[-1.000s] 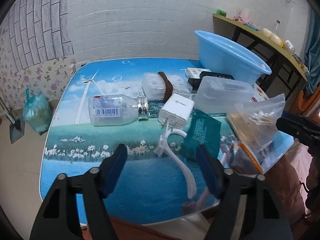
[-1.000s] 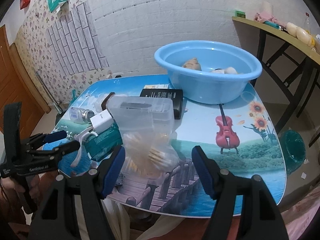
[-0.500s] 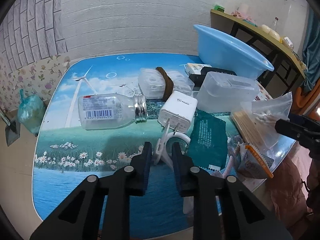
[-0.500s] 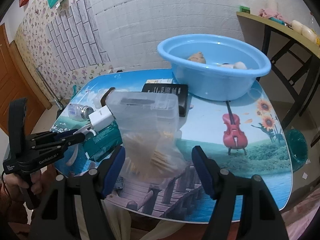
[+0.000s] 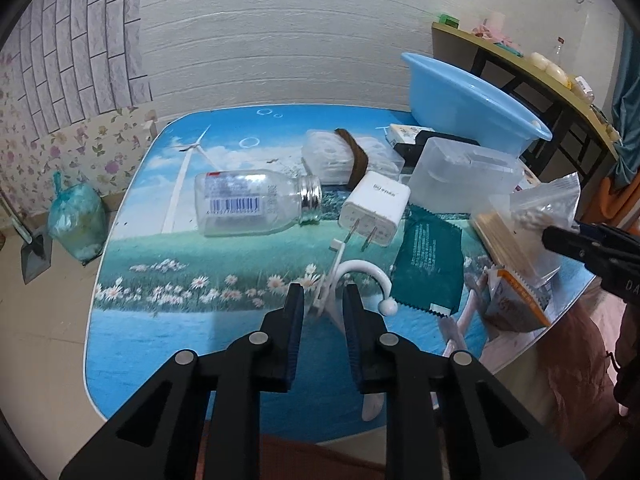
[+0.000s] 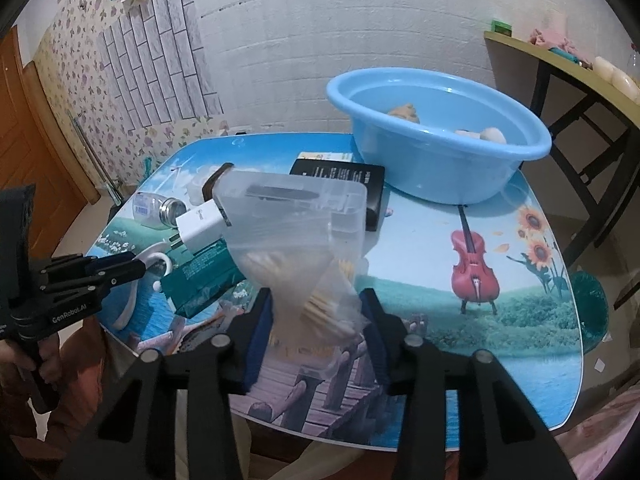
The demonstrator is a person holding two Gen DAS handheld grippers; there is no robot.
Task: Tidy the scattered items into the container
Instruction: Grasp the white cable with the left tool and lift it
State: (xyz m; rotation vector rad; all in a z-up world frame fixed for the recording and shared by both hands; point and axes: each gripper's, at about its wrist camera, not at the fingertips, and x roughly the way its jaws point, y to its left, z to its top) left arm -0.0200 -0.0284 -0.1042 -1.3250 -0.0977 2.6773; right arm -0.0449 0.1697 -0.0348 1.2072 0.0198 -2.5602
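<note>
The left gripper's [image 5: 323, 305] fingers [image 5: 295, 320] are drawn in tight around the white plastic hook [image 5: 352, 280], pinching its flat stem near the table's front edge, while the hook's curved end loops out to the right. The right gripper's [image 6: 318, 312] fingers [image 6: 262, 320] have just been closing and now press on both sides of a clear zip bag of cotton swabs [image 6: 304, 284], which bulges up between them.

On the picture-printed table [image 5: 168, 328] a clear glass bottle [image 5: 252, 209] lies on its side, its metal neck pointing at a white charger plug [image 5: 376, 209]. Just right of the plug lies a dark green sachet [image 5: 430, 268], and behind it stands a frosted plastic box [image 6: 296, 208]. A black box [image 6: 352, 184] sits between the frosted box and the blue basin [image 6: 440, 160], which stands at the table's far right corner with a few small objects already lying inside. A person's hand [image 6: 28, 360] grips the left gripper's handle.
</note>
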